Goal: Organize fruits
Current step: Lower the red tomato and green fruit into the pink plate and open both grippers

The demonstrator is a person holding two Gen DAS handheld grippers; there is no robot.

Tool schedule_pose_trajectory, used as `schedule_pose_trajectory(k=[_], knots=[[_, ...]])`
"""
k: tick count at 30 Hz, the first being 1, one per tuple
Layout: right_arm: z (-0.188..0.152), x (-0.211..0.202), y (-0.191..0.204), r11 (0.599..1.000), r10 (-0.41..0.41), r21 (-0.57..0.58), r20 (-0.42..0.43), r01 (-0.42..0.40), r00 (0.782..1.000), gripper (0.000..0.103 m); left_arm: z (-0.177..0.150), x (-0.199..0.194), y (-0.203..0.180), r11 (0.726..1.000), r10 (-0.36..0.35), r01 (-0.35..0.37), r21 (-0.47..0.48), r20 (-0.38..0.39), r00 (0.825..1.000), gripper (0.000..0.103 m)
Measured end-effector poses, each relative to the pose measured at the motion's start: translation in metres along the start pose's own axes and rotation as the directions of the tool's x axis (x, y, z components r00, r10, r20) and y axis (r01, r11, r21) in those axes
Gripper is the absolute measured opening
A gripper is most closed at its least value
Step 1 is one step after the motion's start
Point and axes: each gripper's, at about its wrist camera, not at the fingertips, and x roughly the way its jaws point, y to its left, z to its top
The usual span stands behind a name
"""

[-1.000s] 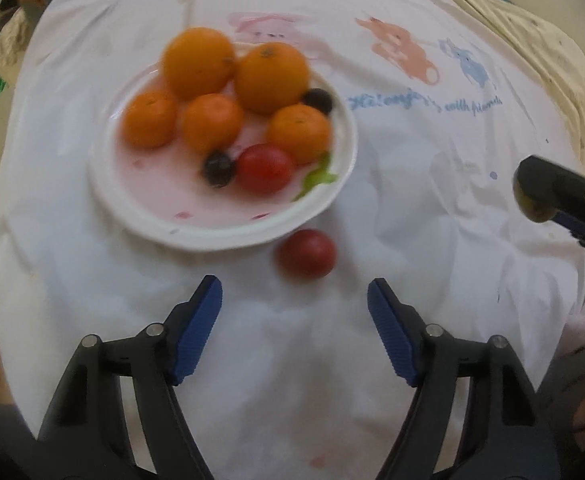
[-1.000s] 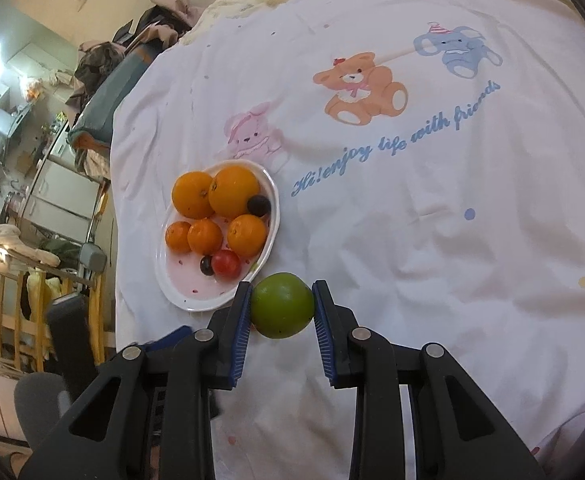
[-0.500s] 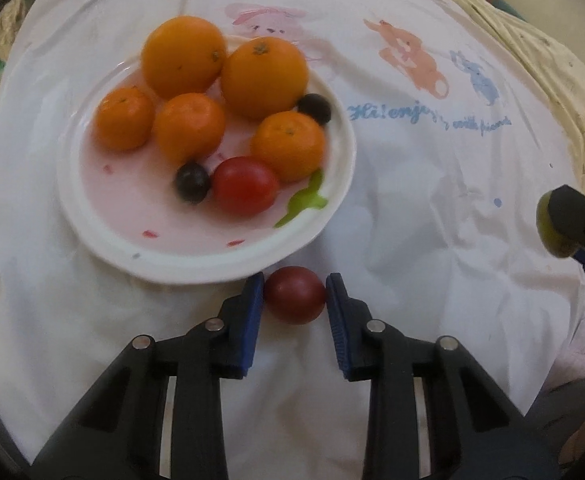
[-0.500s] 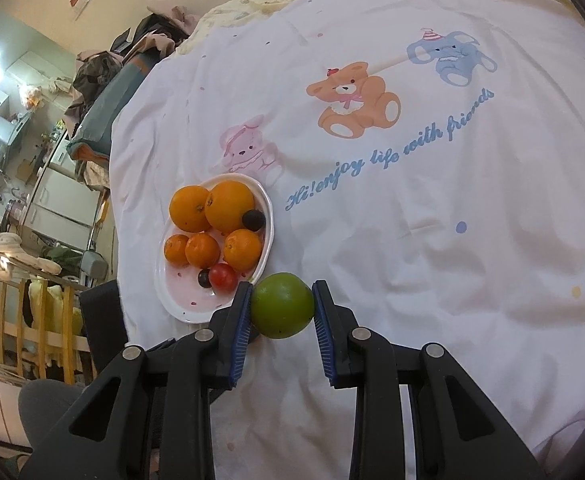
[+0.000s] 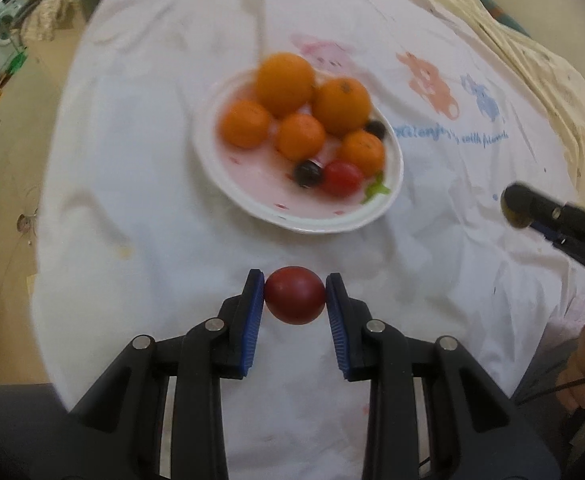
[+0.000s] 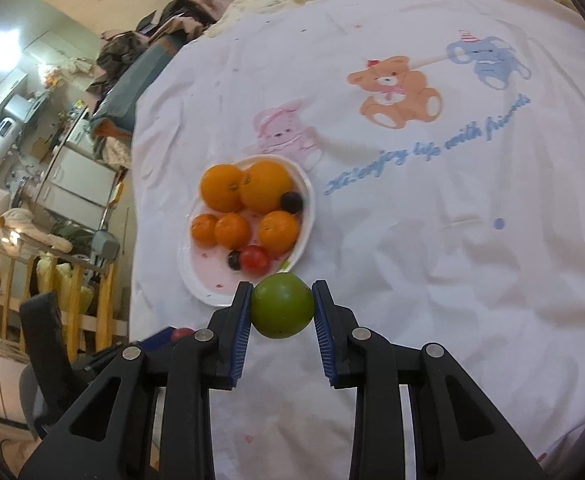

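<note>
On the bed sheet: white cotton sheet (image 6: 432, 280) printed with a bear, an elephant, a pink rabbit and blue script; it carries everything below.
Plate: round white plate (image 5: 324, 222) with pink-tinted centre, resting on the sheet beside the rabbit print.
Plate contents: five round orange citrus fruits (image 6: 266, 186), two larger at the far side and three smaller nearer; one small red cherry tomato (image 6: 254, 258); two small dark round berries (image 6: 291, 201), one touching the tomato, one at the far right rim.
Left gripper: black two-finger gripper with blue pads (image 5: 294, 300), jaws closed narrowly onto a dark red round tomato (image 5: 294, 300); both pads touch its sides.
Dark red tomato position: short of the plate's near rim, apart from it; whether it is lifted clear of the sheet cannot be told.
Right gripper: matching black gripper with blue pads (image 6: 281, 306), jaws clamped on a smooth green round fruit (image 6: 281, 306).
Green fruit position: above the plate's near rim in the right wrist view; in the left wrist view, to the right of the plate.
</note>
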Motion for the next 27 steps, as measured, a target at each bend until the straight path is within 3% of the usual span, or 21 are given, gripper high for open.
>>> schedule_pose_trajectory(k=[7, 11, 22, 27], knots=[[0.008, 0.014, 0.028, 0.997, 0.051, -0.052, -0.038, -0.053, 0.998, 0.032, 0.028, -0.022, 0.021, 1.000, 0.018, -0.018, 0.009, 0.055, 0.998, 0.027], [0.019, 0.022, 0.037, 0.996, 0.052, -0.076, -0.042, -0.055, 0.998, 0.032, 0.047, -0.017, 0.025, 1.000, 0.013, -0.014, 0.012, 0.046, 0.999, 0.028], [0.032, 0.078, 0.034, 0.996, 0.073, -0.050, -0.122, -0.080, 0.990, 0.032, 0.077, 0.033, 0.026, 0.999, -0.022, 0.021, -0.034, -0.018, 1.000, 0.028], [0.024, 0.098, 0.026, 0.992, 0.124, 0.008, -0.174, -0.125, 0.977, 0.032, 0.080, 0.047, 0.031, 0.998, -0.031, 0.030, -0.056, -0.028, 0.999, 0.028]])
